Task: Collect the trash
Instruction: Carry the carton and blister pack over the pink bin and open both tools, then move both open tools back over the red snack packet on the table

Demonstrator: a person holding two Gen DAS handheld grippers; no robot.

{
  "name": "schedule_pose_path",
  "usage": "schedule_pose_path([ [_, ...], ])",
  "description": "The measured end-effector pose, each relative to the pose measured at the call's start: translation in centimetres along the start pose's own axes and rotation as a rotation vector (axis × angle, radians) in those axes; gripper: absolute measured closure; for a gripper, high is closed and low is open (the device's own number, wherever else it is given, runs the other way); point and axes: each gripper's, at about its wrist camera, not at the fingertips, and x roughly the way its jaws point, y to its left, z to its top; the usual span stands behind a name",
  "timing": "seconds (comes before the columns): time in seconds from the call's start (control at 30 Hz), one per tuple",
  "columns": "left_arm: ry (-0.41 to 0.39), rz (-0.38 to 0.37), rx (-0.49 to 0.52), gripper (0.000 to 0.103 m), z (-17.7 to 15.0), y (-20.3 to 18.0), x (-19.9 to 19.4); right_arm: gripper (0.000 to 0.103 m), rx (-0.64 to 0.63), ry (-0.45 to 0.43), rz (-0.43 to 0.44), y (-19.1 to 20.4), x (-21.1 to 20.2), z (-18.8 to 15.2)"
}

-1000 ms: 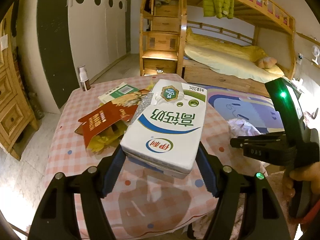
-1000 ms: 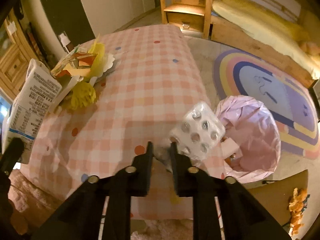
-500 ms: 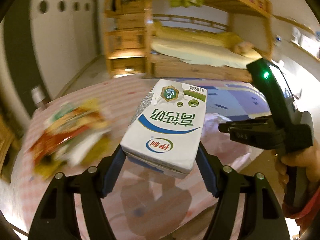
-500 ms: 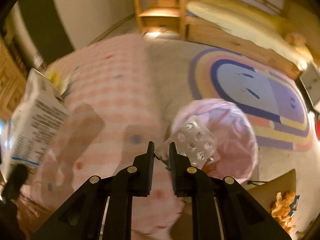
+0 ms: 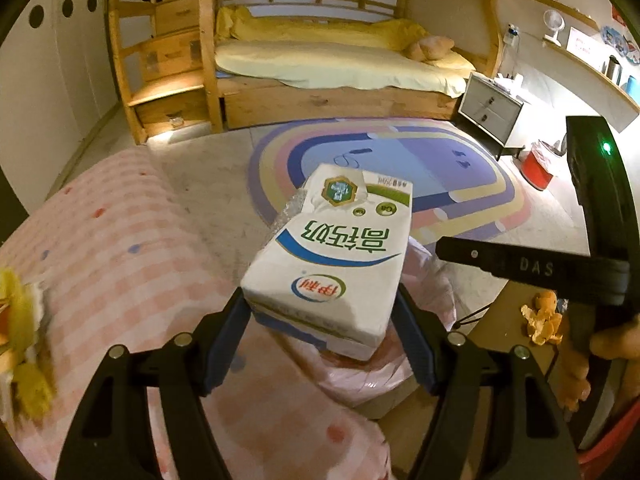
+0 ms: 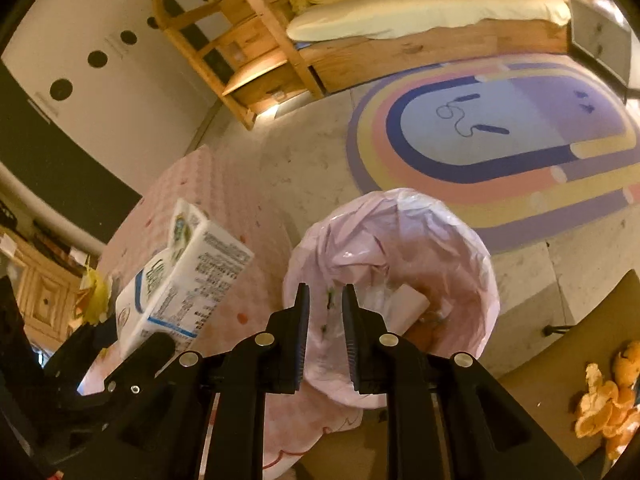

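Milk carton [image 5: 332,256], white with green and blue print, clamped at its base between the fingers of the left gripper [image 5: 324,312] and carried in the air past the edge of the pink checked table [image 5: 100,248], close to the pink-lined trash bin [image 6: 400,240] on the floor. Right gripper [image 6: 325,320] poised directly over the bin's mouth, fingers parted and holding nothing, with bits of discarded packaging visible inside the liner. Step in hand, apparently: bringing the carton to the bin. Next move likely to call for swinging the carton over the opening, clear of the right gripper, then loosening the grip. More wrappers [image 5: 20,320] left on the table; orange peel [image 6: 604,408] lying on a surface nearby.
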Motion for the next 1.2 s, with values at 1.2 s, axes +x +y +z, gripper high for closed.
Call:
schedule_pose_path([
  [1.2, -0.175, 0.350, -0.238, 0.018, -12.2, 13.1, -20.2, 0.064, -0.452, -0.094, 0.104, 23.2, -6.9, -10.2],
])
